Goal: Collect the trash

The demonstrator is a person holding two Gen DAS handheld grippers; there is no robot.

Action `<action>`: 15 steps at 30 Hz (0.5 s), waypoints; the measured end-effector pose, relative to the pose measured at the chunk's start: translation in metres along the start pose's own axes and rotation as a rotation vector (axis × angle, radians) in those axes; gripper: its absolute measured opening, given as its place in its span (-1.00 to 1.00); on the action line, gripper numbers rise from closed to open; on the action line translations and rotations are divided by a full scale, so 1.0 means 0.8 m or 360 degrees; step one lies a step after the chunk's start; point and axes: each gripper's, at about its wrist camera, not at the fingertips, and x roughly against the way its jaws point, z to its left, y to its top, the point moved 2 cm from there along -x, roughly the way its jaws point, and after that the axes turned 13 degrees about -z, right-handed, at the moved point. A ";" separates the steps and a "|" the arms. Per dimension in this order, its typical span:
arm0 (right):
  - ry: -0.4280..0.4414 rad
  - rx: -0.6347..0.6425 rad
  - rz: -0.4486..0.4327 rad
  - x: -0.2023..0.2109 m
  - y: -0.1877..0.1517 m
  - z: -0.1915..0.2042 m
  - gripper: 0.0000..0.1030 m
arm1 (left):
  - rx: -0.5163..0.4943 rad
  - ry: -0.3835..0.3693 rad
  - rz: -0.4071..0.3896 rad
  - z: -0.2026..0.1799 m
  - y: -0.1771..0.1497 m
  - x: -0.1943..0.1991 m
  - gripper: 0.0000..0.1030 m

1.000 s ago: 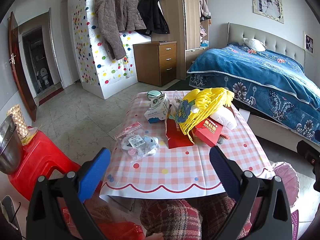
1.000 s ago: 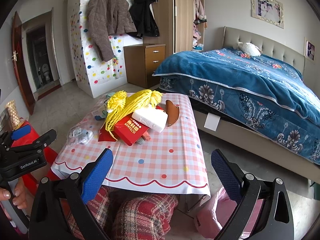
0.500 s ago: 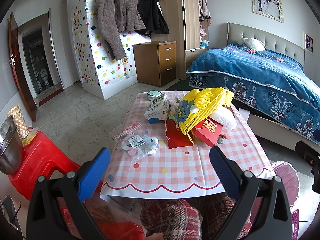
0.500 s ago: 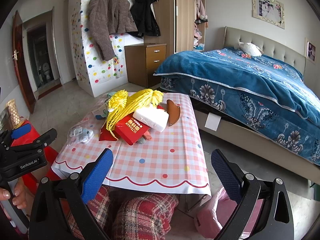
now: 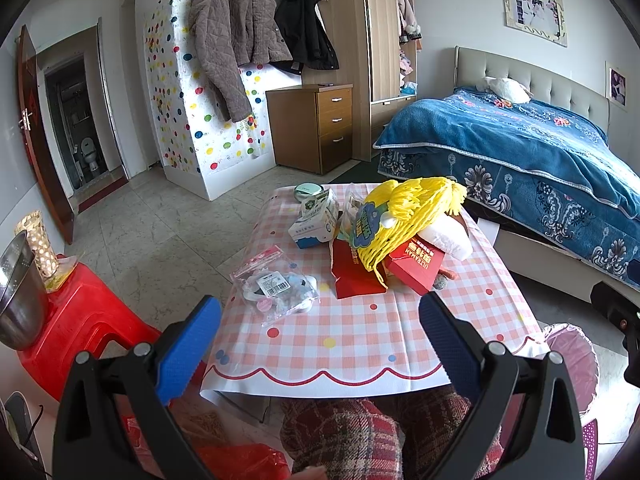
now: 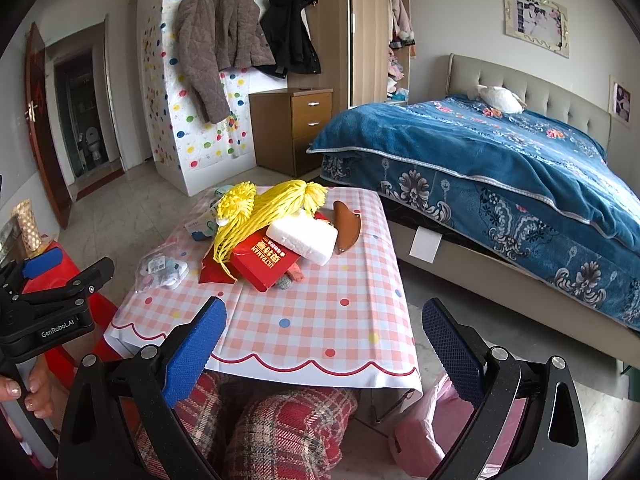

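A small table with a pink checked cloth [image 5: 360,344] carries a heap of trash: yellow foam netting [image 5: 404,212], a red box [image 5: 416,264], a white foam block [image 6: 304,238], a red envelope [image 5: 352,276], a white-blue carton [image 5: 316,224], a clear plastic bag [image 5: 276,288] and a brown curved piece [image 6: 346,224]. My left gripper [image 5: 320,344] is open and empty before the table's near edge. My right gripper [image 6: 324,348] is open and empty, also at the near edge. A pink-lined bin [image 5: 572,356] stands at the table's right.
A red stool [image 5: 68,320] with a steel bowl [image 5: 16,304] stands left of the table. A bed with a blue cover [image 6: 500,168] lies to the right. A wooden drawer chest [image 5: 316,124] and a wardrobe stand behind. My plaid-clad knees [image 6: 288,420] are under the table.
Both views have shifted very slightly; both grippers stay open and empty. Nothing on the table has moved.
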 end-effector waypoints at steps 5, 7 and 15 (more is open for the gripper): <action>0.0000 -0.0002 -0.0002 0.000 -0.001 0.001 0.89 | 0.0001 0.0001 0.0000 0.000 0.000 0.000 0.87; 0.0000 -0.0002 0.0000 -0.001 0.000 0.001 0.89 | 0.0001 0.0002 0.0001 0.000 0.000 -0.001 0.87; 0.0000 -0.0003 0.0000 -0.001 0.000 0.000 0.89 | -0.0002 0.0000 0.0002 0.000 -0.001 -0.001 0.87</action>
